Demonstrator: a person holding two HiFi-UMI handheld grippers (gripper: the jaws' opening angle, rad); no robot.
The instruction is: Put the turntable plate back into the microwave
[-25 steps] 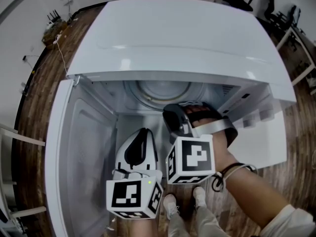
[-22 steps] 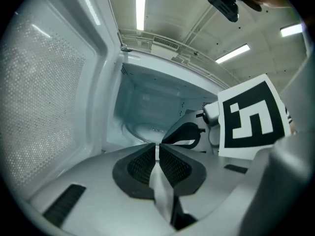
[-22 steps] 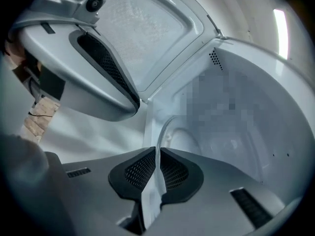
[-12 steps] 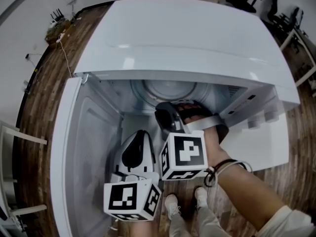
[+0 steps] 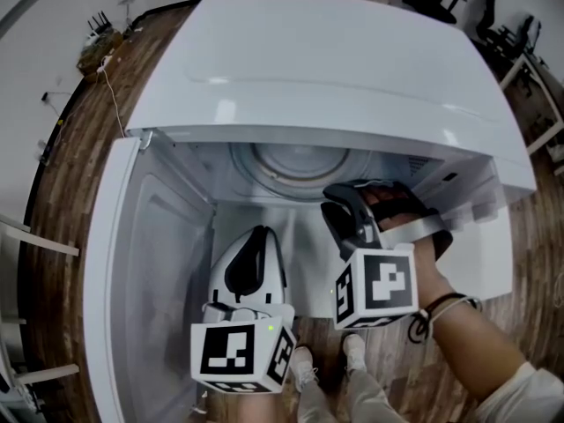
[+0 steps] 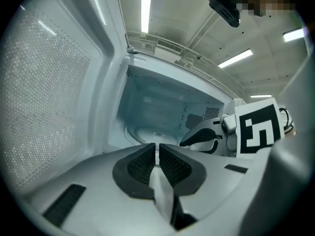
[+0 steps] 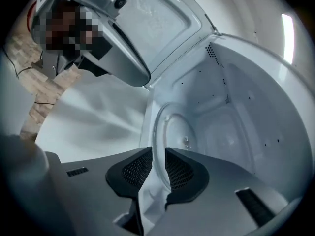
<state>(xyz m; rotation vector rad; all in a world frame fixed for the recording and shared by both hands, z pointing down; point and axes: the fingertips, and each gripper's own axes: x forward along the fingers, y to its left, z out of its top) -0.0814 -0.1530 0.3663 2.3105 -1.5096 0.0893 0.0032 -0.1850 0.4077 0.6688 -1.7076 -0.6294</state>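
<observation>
Right gripper [image 7: 158, 167] grips turntable plate [image 7: 175, 132] rim; plate lies flat inside microwave [image 5: 335, 60]

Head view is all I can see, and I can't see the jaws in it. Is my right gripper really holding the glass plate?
Observer: Yes. The right gripper view shows the right gripper pinching the rim of the turntable plate between its pads.
Operator: What about my left one?
Observer: The left gripper is shut, with nothing between its jaws.
</observation>
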